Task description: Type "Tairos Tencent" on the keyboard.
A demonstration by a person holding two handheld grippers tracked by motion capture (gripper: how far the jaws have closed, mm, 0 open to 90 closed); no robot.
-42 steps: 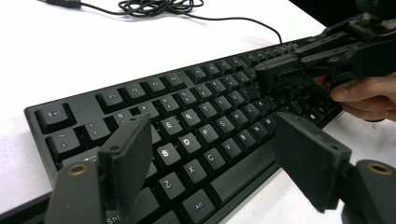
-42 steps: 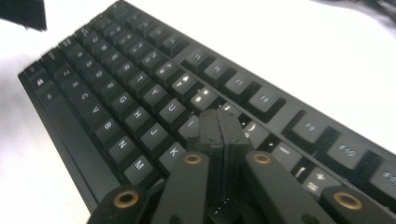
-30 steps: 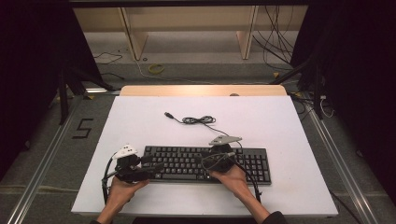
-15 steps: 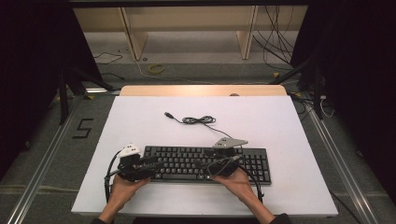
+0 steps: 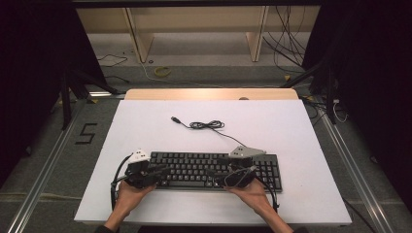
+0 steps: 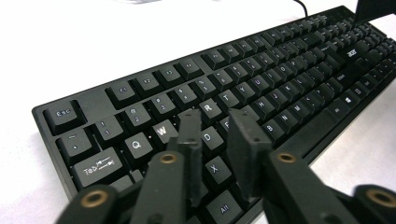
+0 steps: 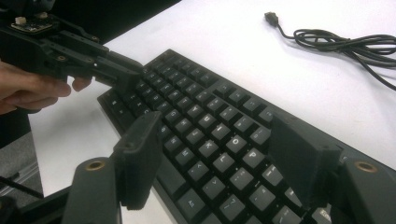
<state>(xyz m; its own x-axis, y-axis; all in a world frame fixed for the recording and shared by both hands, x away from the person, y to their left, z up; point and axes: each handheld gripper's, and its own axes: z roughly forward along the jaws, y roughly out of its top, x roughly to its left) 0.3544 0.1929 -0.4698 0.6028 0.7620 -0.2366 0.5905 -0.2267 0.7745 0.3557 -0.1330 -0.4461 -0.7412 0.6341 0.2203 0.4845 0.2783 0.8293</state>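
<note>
left gripper jaws just narrowed over the keyboard, seemingly grasping nothing, while right gripper jaws just spread wide

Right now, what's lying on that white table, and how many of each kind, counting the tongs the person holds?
Keyboards: 1, the black keyboard
Cables: 1, the black cable, coiled on the table beyond the keyboard
Tongs: 2, the left tongs and the right tongs, both over the keys
Total: 4
</note>
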